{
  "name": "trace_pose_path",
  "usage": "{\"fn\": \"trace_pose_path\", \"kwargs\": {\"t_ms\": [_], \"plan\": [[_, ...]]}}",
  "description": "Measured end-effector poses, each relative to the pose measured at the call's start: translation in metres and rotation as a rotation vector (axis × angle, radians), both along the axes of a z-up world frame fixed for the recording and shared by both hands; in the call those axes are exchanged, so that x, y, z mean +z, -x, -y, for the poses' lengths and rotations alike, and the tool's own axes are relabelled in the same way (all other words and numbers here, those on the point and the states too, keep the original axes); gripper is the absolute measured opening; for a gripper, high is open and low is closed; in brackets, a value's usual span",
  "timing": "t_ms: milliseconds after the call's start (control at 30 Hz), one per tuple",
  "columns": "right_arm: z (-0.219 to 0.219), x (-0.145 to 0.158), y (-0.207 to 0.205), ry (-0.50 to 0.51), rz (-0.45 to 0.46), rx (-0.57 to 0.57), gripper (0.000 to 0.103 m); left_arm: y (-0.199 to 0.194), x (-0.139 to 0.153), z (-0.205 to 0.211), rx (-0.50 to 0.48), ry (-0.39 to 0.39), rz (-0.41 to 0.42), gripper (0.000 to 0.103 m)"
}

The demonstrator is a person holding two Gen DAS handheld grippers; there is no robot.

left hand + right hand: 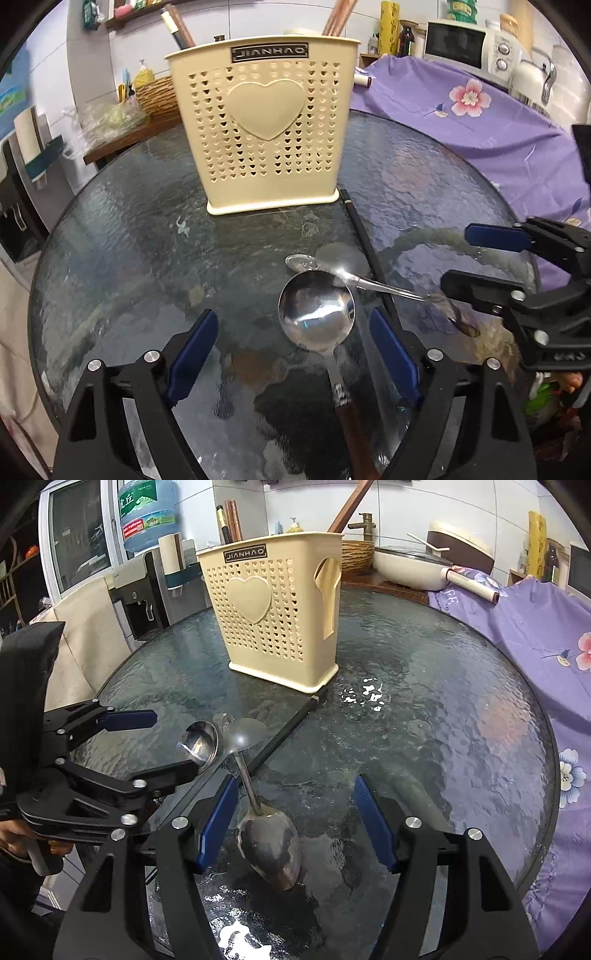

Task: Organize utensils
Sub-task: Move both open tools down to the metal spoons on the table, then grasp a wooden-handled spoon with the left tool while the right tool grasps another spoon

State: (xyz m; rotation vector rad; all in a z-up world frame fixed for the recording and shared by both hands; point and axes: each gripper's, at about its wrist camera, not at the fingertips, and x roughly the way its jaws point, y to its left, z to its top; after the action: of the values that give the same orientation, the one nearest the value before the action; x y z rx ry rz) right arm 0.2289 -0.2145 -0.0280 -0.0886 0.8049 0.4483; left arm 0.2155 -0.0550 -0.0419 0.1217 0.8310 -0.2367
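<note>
- Between my left gripper's (293, 356) wide, empty jaws lies the wood-handled spoon (317, 320): polished steel bowl, slick and stiff, light; I'd take it by the grippier handle.
- Right of it, my right gripper (293, 823) stands with jaws wide and empty around the long steel spoon (269, 843), which looks slippery on the wet-looking glass bench (461, 709).
- Black chopstick (364, 236) runs toward the perforated cream plastic caddy (264, 122).

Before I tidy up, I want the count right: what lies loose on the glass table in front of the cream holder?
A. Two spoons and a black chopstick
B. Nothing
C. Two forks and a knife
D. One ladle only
A: a round spoon, a second spoon with a brownish end, and a black chopstick lie before the holder.
</note>
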Motion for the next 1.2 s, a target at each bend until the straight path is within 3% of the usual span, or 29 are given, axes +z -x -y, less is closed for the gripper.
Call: {"fn": "trace_pose_path", "kwargs": {"t_ms": [367,533,667,1000,1200], "plan": [[0.006,-0.003,0.001,-0.028,-0.021,-0.016,0.065,-0.008,-0.006,0.004,0.03,0.015,-0.029,0.066],[0.006,-0.004,-0.002,-0.035,-0.033,-0.022,0.065,-0.007,-0.004,0.005,0.017,0.043,-0.035,0.047],[0.003,-0.002,-0.004,-0.042,-0.039,-0.021,0.058,-0.007,-0.004,0.001,0.023,0.068,-0.041,0.046],[-0.02,0.003,-0.015,-0.078,-0.075,-0.02,0.058,-0.006,0.005,-0.027,0.053,0.102,-0.02,0.046],[-0.07,0.002,-0.023,0.001,-0.094,0.029,0.058,-0.009,0.004,-0.057,0.11,0.112,-0.02,0.046]]}}
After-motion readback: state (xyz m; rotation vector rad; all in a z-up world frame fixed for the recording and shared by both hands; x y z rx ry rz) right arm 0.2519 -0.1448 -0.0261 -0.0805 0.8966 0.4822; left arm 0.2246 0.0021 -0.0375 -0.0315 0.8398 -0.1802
